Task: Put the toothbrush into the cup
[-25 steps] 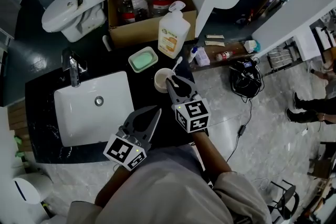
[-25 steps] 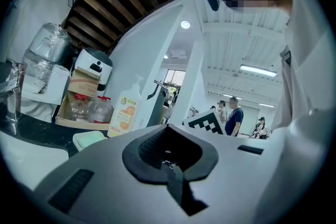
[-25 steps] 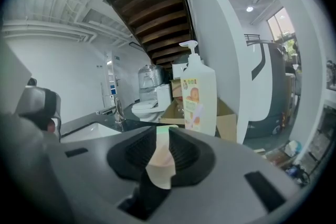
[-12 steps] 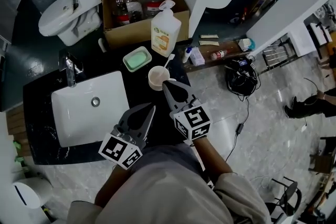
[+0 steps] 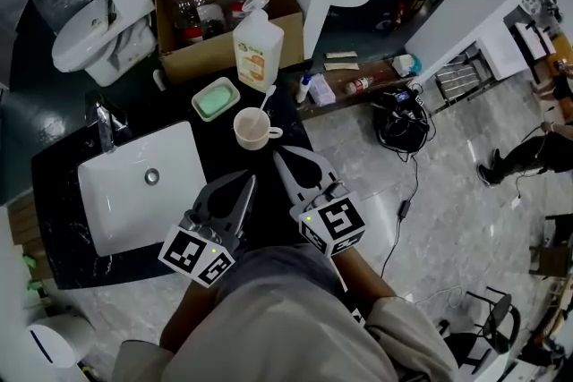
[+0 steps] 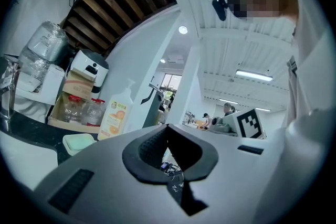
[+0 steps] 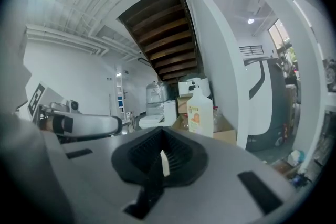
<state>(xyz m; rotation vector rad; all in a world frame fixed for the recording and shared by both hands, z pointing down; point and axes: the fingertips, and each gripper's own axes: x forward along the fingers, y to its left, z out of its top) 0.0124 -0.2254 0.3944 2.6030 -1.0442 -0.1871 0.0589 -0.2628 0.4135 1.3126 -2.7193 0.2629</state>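
Right gripper point(image 5: 279, 155) withdrew; toothbrush point(image 5: 266, 96) in cup point(image 5: 239, 137).

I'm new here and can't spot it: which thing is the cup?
Start at the white sink in the black counter. Right of it, near the green soap dish and pump bottle, stands the cup. It's round, pale, handled, with a toothbrush inside.

Soap bottle point(image 5: 258, 47), green soap dish point(image 5: 215, 98), white sink point(image 5: 125, 212)

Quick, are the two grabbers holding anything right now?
Left hand-held gripper: closed, holding nothing.
Right hand-held gripper: closed, holding nothing; the toothbrush stands in the cup.
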